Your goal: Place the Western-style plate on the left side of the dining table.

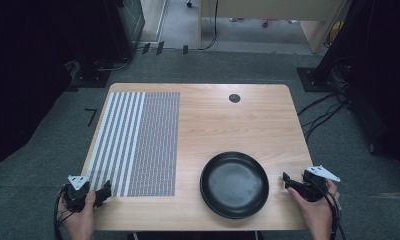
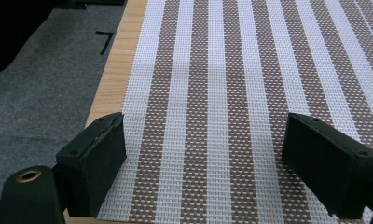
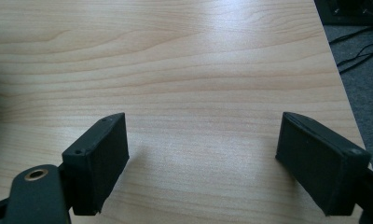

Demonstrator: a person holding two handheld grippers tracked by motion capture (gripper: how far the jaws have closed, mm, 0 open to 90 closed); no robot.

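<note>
Wide-spread gripper (image 3: 203,163) over table (image 3: 198,70)

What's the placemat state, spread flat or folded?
Spread flat. The striped placemat lies fully open on the table's left half, edges straight, no fold or curl visible; the left gripper view shows its weave lying level under the open jaws.

Left gripper (image 1: 104,191) held low at table's near-left corner, jaws spread wide, nothing between. Right gripper (image 1: 288,180) at table's near-right edge, jaws likewise wide apart, empty. Each gripped by one hand (image 1: 78,217).
</note>
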